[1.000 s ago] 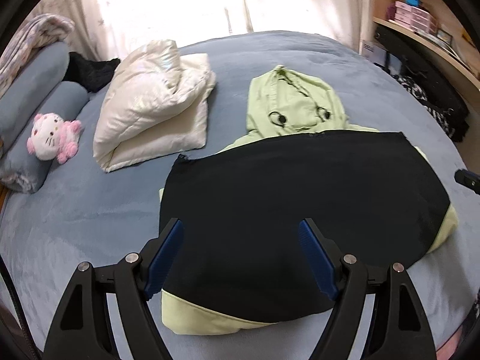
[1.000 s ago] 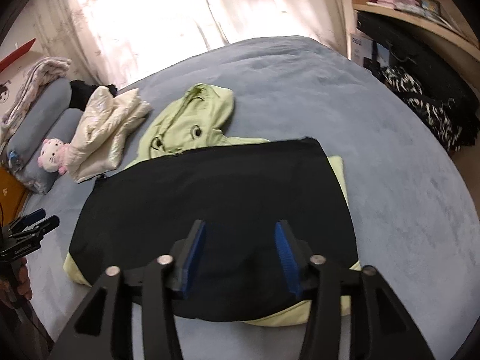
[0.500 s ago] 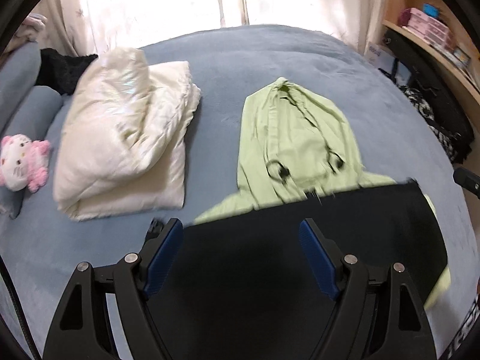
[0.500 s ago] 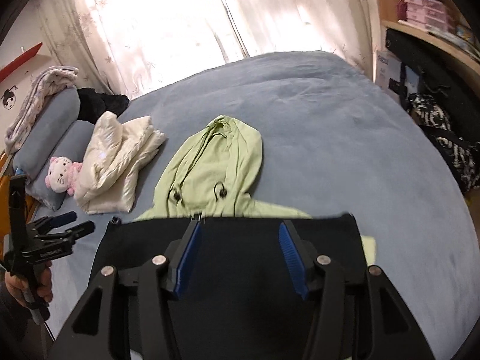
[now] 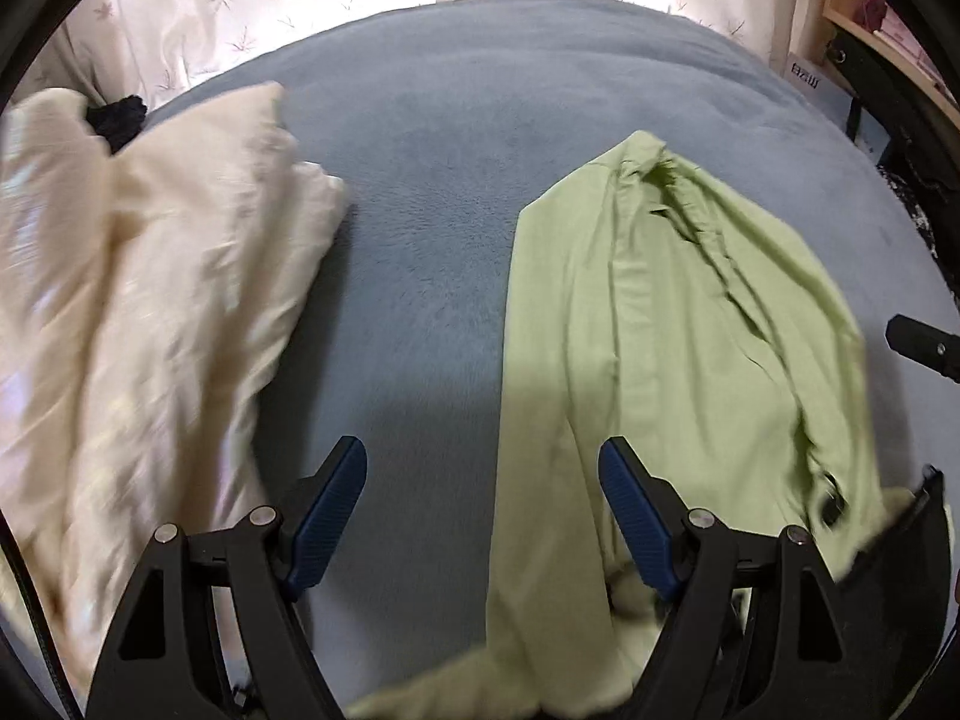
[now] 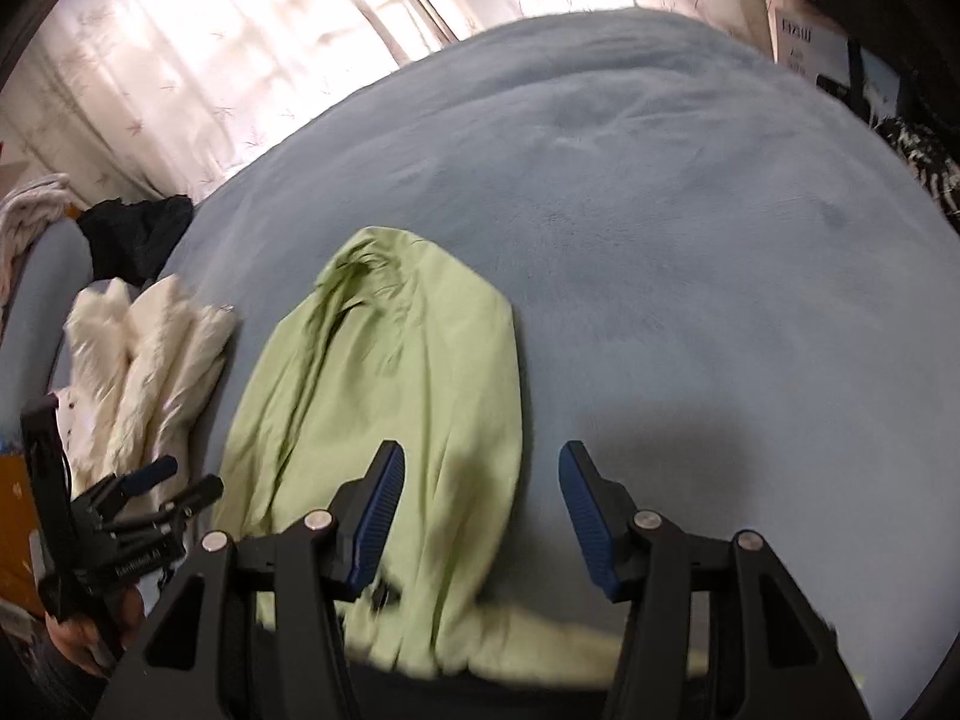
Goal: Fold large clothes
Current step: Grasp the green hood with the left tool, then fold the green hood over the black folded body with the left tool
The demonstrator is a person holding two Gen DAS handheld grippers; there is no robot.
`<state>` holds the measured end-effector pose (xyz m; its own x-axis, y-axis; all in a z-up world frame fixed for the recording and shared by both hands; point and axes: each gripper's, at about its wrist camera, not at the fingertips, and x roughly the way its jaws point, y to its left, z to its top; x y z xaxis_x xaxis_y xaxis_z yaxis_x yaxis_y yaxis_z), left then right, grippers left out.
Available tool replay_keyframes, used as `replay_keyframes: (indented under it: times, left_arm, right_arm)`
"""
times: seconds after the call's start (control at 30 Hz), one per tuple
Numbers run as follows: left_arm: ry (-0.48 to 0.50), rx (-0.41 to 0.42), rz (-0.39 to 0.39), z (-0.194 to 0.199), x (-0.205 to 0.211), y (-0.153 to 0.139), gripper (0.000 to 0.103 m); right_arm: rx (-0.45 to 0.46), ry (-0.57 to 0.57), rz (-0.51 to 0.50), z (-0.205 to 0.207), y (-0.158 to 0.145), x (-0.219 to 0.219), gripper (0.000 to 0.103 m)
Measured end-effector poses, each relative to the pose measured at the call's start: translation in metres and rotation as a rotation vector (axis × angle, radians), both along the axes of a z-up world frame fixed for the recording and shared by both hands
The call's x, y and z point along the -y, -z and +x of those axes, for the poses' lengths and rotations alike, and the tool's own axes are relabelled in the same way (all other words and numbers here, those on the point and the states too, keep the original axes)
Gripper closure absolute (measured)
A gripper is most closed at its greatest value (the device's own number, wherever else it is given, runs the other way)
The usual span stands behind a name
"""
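- Left gripper [image 5: 483,516]: jaws wide, empty, over blue bed [image 5: 510,120] at the hood's left edge.
- Light green hoodie [image 5: 672,324]: flat on bed, hood outstretched, between cream jacket [image 5: 120,312] and bare bedding.
- Right gripper [image 6: 477,516]: jaws wide, empty, over the hood's right edge.

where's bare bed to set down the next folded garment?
Free: the wide blue blanket right of and beyond the green hood, up to the curtain. Also a narrower strip between the hood and the cream jacket. Crowded: the left side, with jacket and a dark garment; near edge holds the hoodie's body.
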<state>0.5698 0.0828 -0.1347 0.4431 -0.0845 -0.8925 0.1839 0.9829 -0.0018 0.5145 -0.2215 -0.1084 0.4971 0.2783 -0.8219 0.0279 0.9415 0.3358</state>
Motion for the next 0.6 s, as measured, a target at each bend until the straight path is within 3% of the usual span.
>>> replay_keyframes:
  times: [0.17,0.27,0.3,0.33,0.37,0.43,0.5,0.6]
  left_arm:
    - [0.014,-0.037,-0.024,0.025,0.004,0.026,0.028]
    - [0.024,-0.062,-0.093,0.034,0.004,0.037,0.048]
    - [0.024,-0.061,-0.118,0.034,0.004,0.038,0.062]
    - [0.03,-0.06,-0.157,0.035,0.003,0.037,0.087]
    - [0.031,-0.064,-0.177,0.035,0.003,0.037,0.097]
    - [0.027,-0.034,-0.148,0.031,0.006,0.032,0.1]
    - [0.039,0.016,-0.096,0.023,0.009,0.021,0.101]
    - [0.03,0.062,-0.087,0.008,0.005,-0.007,0.102]
  right_arm:
    - [-0.033,-0.019,0.004,0.026,0.024,-0.009,0.049]
    - [-0.045,-0.041,-0.017,0.037,0.036,-0.018,0.049]
    - [-0.05,-0.047,-0.016,0.038,0.039,-0.02,0.049]
    - [-0.052,-0.049,-0.02,0.04,0.041,-0.021,0.051]
    - [-0.051,-0.051,-0.031,0.04,0.043,-0.022,0.067]
    - [-0.051,-0.071,-0.056,0.038,0.042,-0.026,0.089]
    - [-0.014,-0.086,-0.088,0.03,0.034,-0.029,0.094]
    - [0.044,-0.087,-0.096,0.011,0.011,-0.025,0.097]
